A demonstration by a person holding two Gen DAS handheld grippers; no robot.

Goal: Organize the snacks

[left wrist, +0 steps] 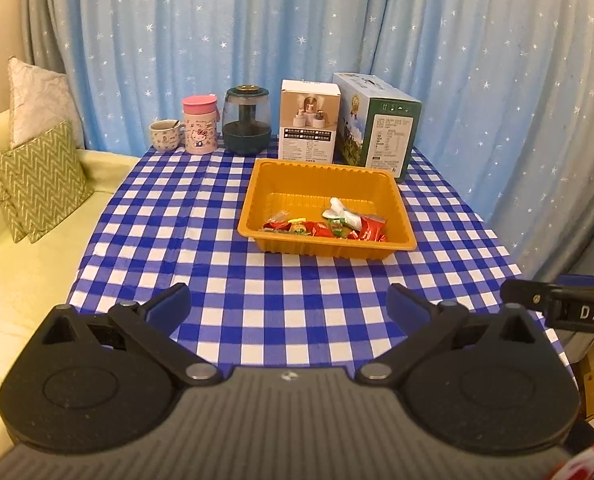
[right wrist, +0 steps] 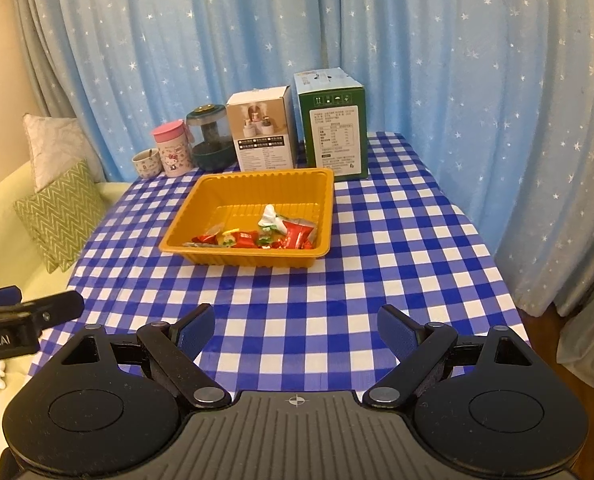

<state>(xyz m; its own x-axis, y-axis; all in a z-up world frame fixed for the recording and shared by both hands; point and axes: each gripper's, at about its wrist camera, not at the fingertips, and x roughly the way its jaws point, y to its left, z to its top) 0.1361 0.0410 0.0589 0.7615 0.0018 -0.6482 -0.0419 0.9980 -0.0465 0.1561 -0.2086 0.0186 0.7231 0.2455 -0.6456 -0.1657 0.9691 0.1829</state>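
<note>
Jaws on both the left gripper (left wrist: pixel 288 300) and the right gripper (right wrist: pixel 296 322) stand wide apart with nothing between them, and both hang over the near part of the counter (left wrist: pixel 225 276), well back from the snacks. All the snacks (left wrist: pixel 324 227) I can see lie in a little heap at the front of the yellow tray (left wrist: pixel 257 184), which sits in the middle of the counter just in front of two boxes (left wrist: pixel 309 120). No snack shows on the checked cloth outside the tray, so the job looks about finished.
</note>
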